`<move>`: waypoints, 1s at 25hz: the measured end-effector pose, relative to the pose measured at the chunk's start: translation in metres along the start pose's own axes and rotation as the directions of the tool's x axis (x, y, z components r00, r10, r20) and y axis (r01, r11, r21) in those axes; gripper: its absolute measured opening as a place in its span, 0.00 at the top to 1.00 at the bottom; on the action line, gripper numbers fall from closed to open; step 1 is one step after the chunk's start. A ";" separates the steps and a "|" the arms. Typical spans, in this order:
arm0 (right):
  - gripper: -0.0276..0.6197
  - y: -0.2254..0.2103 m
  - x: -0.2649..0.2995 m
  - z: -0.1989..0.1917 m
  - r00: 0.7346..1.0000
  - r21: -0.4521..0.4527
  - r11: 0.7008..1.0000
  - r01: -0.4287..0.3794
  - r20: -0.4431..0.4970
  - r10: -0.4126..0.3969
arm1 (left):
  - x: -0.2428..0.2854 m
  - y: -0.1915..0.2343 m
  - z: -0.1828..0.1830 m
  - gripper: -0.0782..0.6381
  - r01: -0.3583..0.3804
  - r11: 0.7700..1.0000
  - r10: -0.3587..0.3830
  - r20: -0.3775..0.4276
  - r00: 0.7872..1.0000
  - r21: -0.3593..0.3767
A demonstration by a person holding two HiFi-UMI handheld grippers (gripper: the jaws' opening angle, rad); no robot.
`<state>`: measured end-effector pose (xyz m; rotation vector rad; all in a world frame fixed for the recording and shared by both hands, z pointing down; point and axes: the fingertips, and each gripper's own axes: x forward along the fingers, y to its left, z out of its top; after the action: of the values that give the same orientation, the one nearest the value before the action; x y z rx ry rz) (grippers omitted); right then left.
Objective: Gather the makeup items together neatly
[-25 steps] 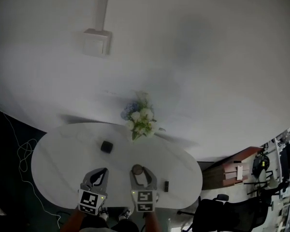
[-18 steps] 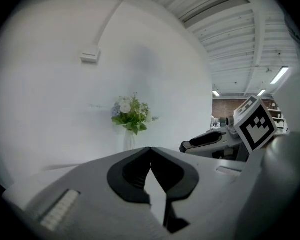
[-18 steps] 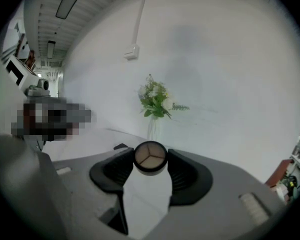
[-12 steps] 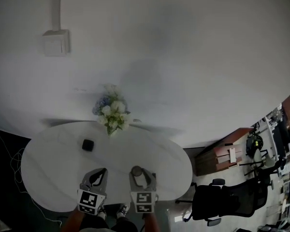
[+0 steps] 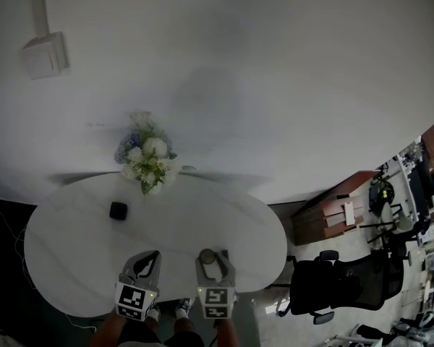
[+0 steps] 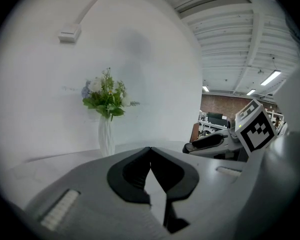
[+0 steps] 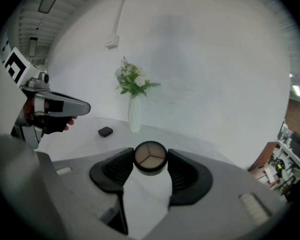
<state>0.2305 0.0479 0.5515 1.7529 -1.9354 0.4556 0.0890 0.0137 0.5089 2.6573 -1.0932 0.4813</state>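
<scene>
**Blind spots this frame**

Head view: black item [image 5: 118, 210] on the table [image 5: 65, 259] is too small to identify (box or case, can't tell). Forearms [image 5: 110, 329] are cut off at the bottom edge. Office [image 5: 412, 215] at far right is too small to read.

Left gripper view: own housing hides the vase [image 6: 106, 136] base and most of the tabletop.

Right gripper view: left gripper [image 7: 82, 105] is clipped by the left edge, its hand [image 7: 52, 125] mostly hidden. Pads [image 7: 115, 171] cover the sides of the round compact [image 7: 150, 158].
</scene>
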 end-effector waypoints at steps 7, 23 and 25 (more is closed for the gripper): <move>0.63 -0.004 0.017 -0.041 0.999 0.033 0.999 -0.006 -0.053 0.007 | 0.019 -0.009 -0.031 0.88 0.018 1.000 -0.018 -0.053 0.998 -0.013; 0.62 -0.007 0.051 -0.115 0.987 0.086 0.996 -0.035 -0.152 0.047 | 0.043 -0.022 -0.095 0.88 0.023 0.999 -0.031 -0.166 0.986 -0.048; 0.62 -0.006 0.055 -0.123 0.985 0.090 0.995 -0.040 -0.161 0.054 | 0.044 -0.023 -0.101 0.88 0.022 0.998 -0.030 -0.176 0.984 -0.051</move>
<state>0.2491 0.0690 0.6830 1.6688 -1.8690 0.6876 0.1134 0.0346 0.6172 2.5271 -1.0032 0.6626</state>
